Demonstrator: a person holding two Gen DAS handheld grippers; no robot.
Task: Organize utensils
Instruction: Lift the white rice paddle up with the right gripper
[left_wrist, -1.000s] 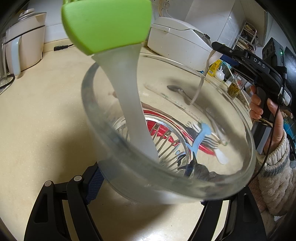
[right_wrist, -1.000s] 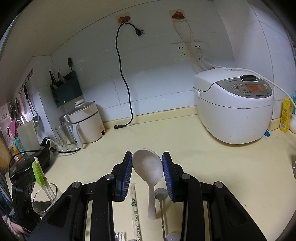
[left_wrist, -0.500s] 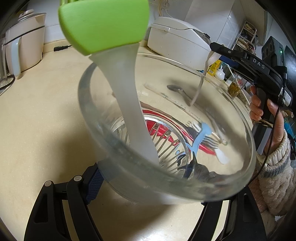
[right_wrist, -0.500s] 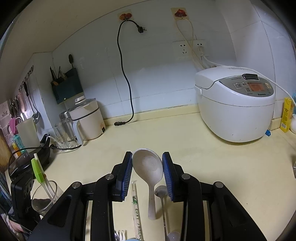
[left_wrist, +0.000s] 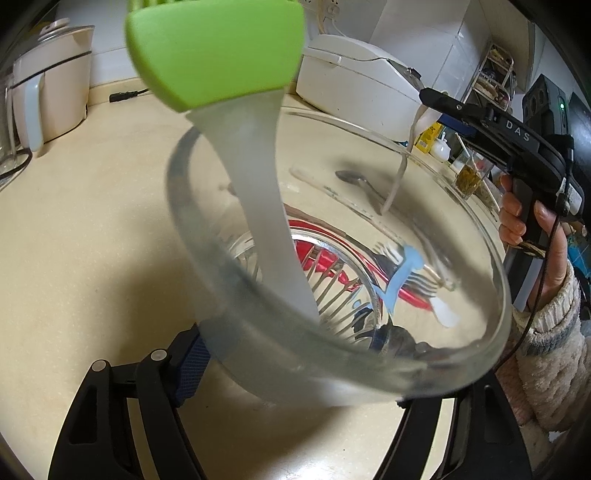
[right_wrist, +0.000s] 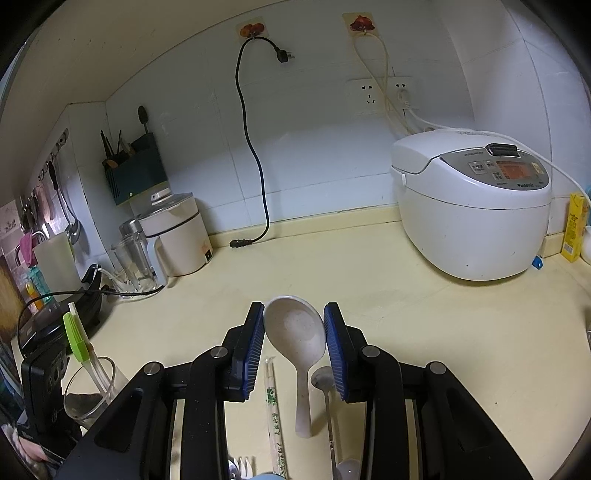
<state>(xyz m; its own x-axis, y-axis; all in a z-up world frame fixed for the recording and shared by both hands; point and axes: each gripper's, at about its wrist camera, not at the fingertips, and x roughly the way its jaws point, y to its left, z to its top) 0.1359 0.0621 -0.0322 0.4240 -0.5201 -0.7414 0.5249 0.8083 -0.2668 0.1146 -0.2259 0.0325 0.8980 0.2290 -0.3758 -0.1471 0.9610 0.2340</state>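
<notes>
Little has shifted since earlier frames: both hands steady, only left gripper (left_wrist: 295, 373) jaws closing on clear round glass cup (left_wrist: 343, 266), which sits between them, tilted, green-handled translucent brush (left_wrist: 266, 206) inside. Right gripper (right_wrist: 294, 350) jaws clamp bowl of white plastic rice paddle (right_wrist: 295, 332), lifted above cream bench (right_wrist: 461, 332), right of cup. Step in hand: paddle into cup. Next move: carry paddle over rim, handle down, release.

Left tool (left_wrist: 295, 369) was angled down, jaws closing on something; right tool (right_wrist: 294, 325) sat nearly level, clamped and gripping.
</notes>
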